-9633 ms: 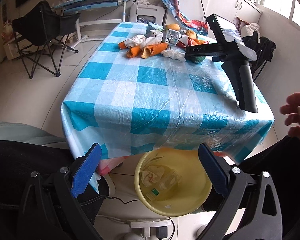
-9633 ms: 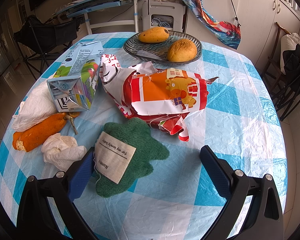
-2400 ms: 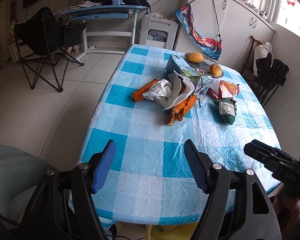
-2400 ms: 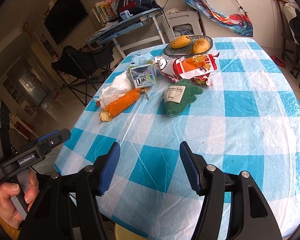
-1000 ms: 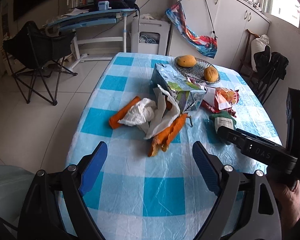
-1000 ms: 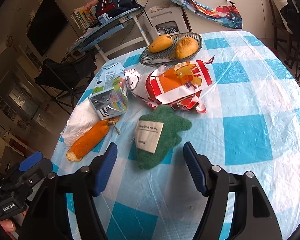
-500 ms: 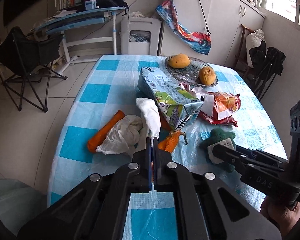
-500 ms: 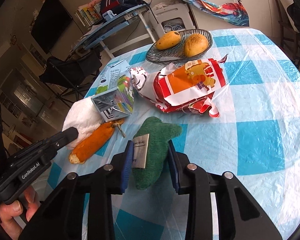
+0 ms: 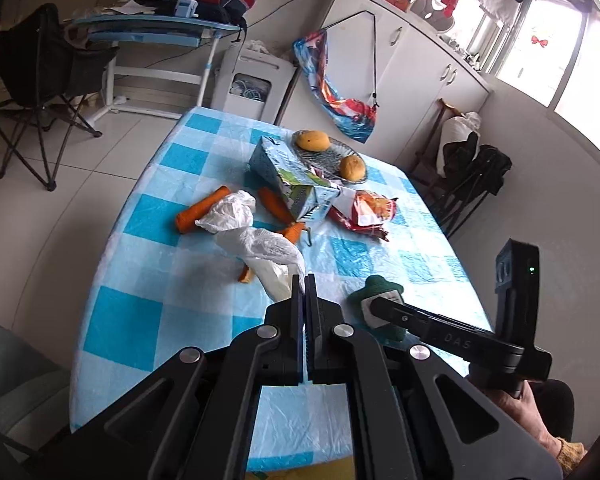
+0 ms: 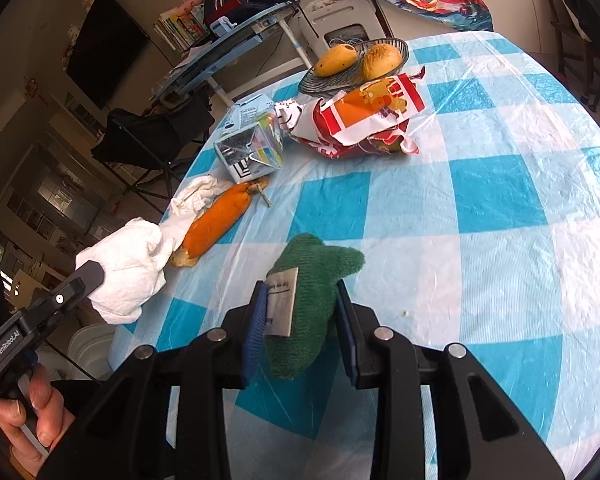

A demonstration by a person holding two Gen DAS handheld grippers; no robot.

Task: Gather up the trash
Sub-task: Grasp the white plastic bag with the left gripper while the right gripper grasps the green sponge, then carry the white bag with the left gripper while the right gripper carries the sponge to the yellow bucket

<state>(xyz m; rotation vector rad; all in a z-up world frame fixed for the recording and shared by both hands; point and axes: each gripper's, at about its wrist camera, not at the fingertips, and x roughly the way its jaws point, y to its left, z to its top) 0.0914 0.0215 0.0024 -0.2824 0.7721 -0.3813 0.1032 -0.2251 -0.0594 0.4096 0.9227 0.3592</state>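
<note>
While both point down at the counter (image 10: 500, 200), left tool (image 9: 304, 280) pinches tissue (image 9: 272, 252); right tool (image 10: 300, 300) clamps green cloth (image 10: 312, 280).

The blue-checked table (image 10: 496, 196) bears a milk carton (image 10: 252, 144), snack bag (image 10: 364, 120), fruit dish (image 10: 352, 70) and peels (image 10: 216, 224).

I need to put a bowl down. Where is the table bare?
The checked tablecloth lies bare right of the green cloth and red snack bag. It is crowded on the left around the milk carton, orange peel and white plastic bag.
</note>
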